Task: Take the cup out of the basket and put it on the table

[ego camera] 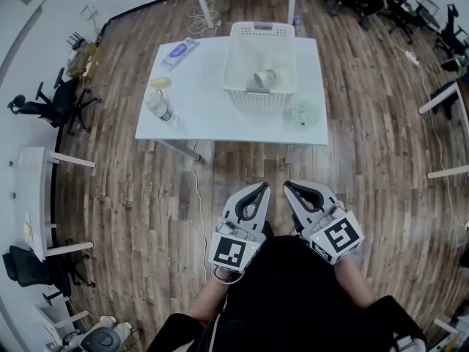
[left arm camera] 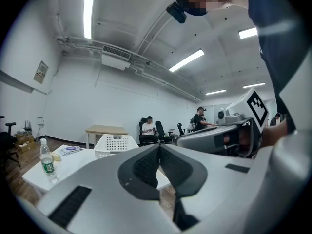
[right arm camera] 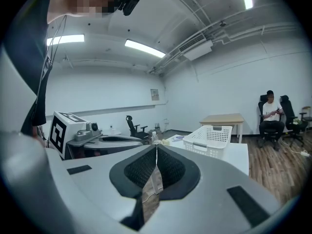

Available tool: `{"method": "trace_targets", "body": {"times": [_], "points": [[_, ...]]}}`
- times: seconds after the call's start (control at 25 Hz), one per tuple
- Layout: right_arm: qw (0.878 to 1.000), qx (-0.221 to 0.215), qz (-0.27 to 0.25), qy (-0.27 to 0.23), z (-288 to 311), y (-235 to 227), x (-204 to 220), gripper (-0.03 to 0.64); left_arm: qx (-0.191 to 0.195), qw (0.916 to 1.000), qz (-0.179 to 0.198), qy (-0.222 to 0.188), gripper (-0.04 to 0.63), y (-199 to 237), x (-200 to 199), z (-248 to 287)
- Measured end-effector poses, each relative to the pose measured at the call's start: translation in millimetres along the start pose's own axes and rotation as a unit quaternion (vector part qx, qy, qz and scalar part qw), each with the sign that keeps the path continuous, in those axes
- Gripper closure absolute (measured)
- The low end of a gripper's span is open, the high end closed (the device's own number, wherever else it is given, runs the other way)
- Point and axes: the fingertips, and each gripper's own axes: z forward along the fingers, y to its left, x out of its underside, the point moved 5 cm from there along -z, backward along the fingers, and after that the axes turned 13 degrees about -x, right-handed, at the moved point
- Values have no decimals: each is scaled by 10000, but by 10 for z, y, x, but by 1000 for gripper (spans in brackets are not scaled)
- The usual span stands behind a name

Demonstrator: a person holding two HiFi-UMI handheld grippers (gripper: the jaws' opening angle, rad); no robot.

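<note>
Two grippers: the left gripper [ego camera: 261,189] and the right gripper [ego camera: 289,186] are held side by side, low and close to the person's body, over the wooden floor [ego camera: 146,196] and well apart from the table [ego camera: 212,119].
Left gripper jaws: pressed together, pads meeting along one line, with nothing between them.
Right gripper jaws: also together, pads touching, with nothing between them.
Gripper pose: both point forward toward the table, tips leaning slightly toward each other and marker cubes nearest the body. Each one shows from the side in the other's view.
Arms: both forearms come out from the torso, bent and tucked close. The left forearm [ego camera: 209,303] angles inward and the right forearm [ego camera: 357,276] does the same.
Cup [ego camera: 264,78]: inside the basket [ego camera: 261,29], near its middle and toward the near wall, lying on its side.
Cup axis: the long axis runs roughly flat and slightly diagonal across the basket. I cannot tell which end is the mouth.
Basket: white and perforated, standing upright on the far right part of the table.
Other things on the table: a bottle [ego camera: 160,107] stands near the left edge, well apart from the basket.
</note>
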Motion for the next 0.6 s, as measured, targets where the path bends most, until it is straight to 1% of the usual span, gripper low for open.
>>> {"method": "trace_targets", "body": {"times": [0.28, 0.44, 0.6], "points": [[9997, 223, 34, 91, 391, -134, -74, 592, 81, 9999, 32, 90, 588, 461, 16, 65], [9994, 264, 134, 205, 537, -204, -78, 592, 183, 9997, 150, 73, 588, 623, -14, 109], [9991, 297, 163, 258, 597, -272, -77, 592, 209, 9994, 149, 216, 588, 723, 17, 190]]}}
